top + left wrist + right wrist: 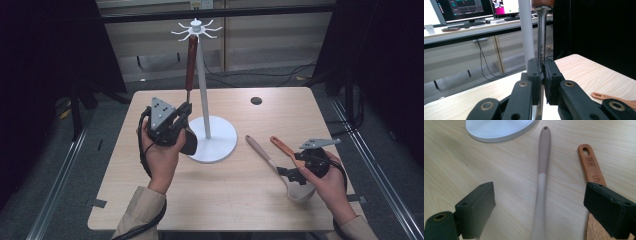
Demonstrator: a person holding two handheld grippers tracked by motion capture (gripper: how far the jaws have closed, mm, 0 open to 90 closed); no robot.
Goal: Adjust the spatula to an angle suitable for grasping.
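Clamping the left hand-held gripper [542, 75] on a stamped, unreadable utensil shank [541, 37]; right hand-held gripper [541, 212] apart.

high: above, forward-down | gripper views: close, perhaps sharing table [225, 200]

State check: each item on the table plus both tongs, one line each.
Left tongs: shut on the utensil's metal shank.
Utensil: lifted upright beside the pole, handle top near the hooks; whether it is hooked on, cannot tell.
Rack: upright on table, round base flat.
Right tongs: open, astride the spoon handle, not gripping.
Spoon: lying flat on table.
Spatula: lying flat beside the spoon.
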